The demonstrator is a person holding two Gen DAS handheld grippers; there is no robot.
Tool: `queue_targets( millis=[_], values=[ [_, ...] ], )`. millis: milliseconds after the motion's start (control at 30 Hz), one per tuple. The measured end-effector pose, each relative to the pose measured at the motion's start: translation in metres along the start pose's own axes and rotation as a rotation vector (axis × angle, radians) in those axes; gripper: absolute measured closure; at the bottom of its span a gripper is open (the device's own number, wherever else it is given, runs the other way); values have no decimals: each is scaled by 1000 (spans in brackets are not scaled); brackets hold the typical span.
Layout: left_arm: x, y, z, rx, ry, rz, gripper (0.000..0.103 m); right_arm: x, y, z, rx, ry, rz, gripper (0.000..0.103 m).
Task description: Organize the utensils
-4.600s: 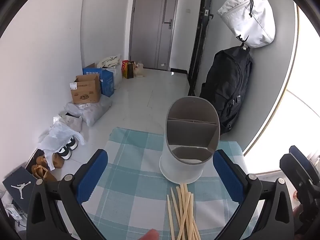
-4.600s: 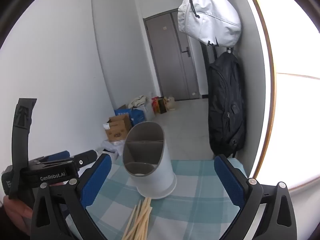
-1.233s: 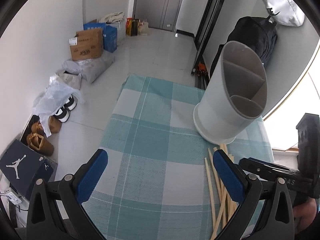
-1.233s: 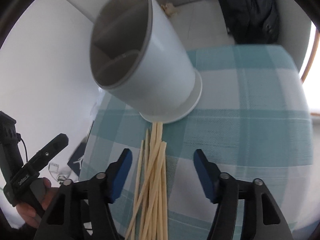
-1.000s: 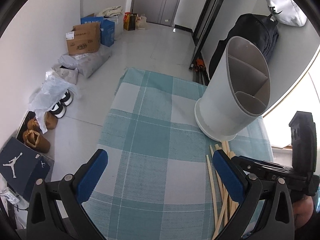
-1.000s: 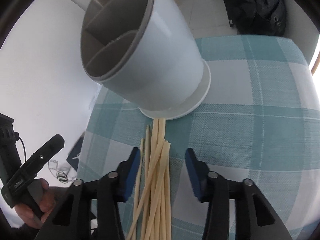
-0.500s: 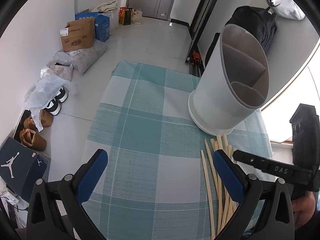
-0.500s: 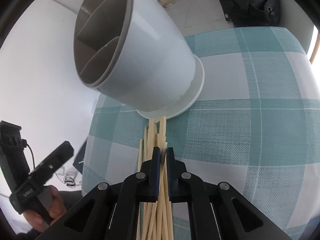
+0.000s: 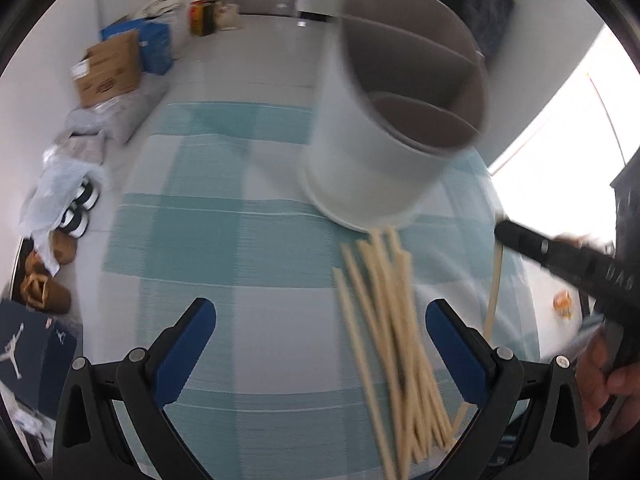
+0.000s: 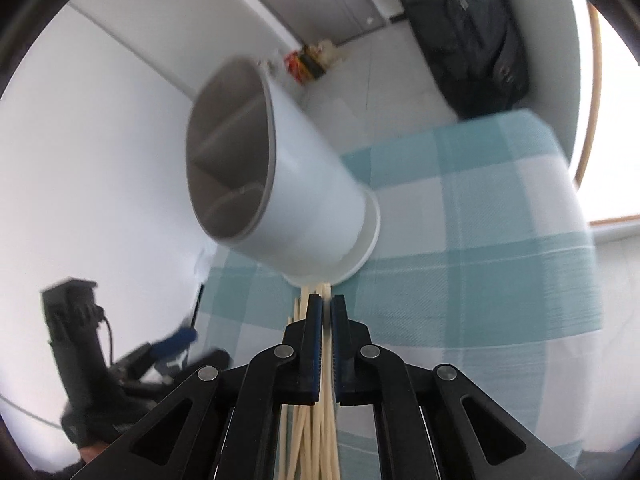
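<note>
A white utensil holder with grey inner compartments stands on the teal checked tablecloth. Several wooden chopsticks lie in a loose bundle right in front of it. My left gripper hovers open over the cloth, with the bundle just inside its right finger. In the right wrist view my right gripper is shut on one chopstick, above the rest of the bundle and pointing at the holder. From the left wrist view that chopstick hangs from the right gripper, lifted off the table.
Left of the table, cardboard boxes, bags and shoes lie on the floor. A black backpack leans on the far wall. The table's right edge runs close to a bright window.
My right gripper closed on one chopstick from the bundle and lifted it. The left gripper shifted so that the bundle and holder now sit nearer its middle.
</note>
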State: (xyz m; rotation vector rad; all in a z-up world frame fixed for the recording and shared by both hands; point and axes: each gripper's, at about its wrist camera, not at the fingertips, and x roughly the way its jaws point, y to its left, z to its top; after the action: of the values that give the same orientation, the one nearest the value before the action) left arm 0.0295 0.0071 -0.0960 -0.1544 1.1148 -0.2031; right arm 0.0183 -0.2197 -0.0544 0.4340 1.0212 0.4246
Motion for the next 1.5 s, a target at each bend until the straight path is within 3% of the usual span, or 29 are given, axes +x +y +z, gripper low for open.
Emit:
queue_targets(
  millis=[167, 300, 333, 467, 600, 733, 833, 1067, 1500],
  values=[
    [6, -27, -3, 89, 20, -3, 9, -31, -13, 1, 33, -84, 3, 100],
    [16, -37, -1, 111, 54, 8, 26, -46, -17, -2, 67, -141, -5, 100],
    [18, -38, 0, 110, 61, 8, 35, -48, -19, -3, 82, -145, -2, 100],
    [27, -45, 3, 123, 70, 55, 48, -40, -22, -9, 117, -162, 0, 100],
    [33, -55, 4, 153, 71, 107, 68, -48, -24, -10, 127, -177, 16, 99],
    [40, -63, 6, 206, 80, 172, 72, -50, -27, -13, 125, -168, 23, 99],
    [45, -60, 5, 208, 90, 213, 88, -53, -30, -12, 128, -176, 32, 99],
    [30, -44, 11, 138, 38, 127, 96, -53, -33, -12, 137, -183, 47, 99],
    [-16, -26, 10, 64, -51, -87, 97, -46, -17, -15, 92, -181, 52, 99]
  ],
)
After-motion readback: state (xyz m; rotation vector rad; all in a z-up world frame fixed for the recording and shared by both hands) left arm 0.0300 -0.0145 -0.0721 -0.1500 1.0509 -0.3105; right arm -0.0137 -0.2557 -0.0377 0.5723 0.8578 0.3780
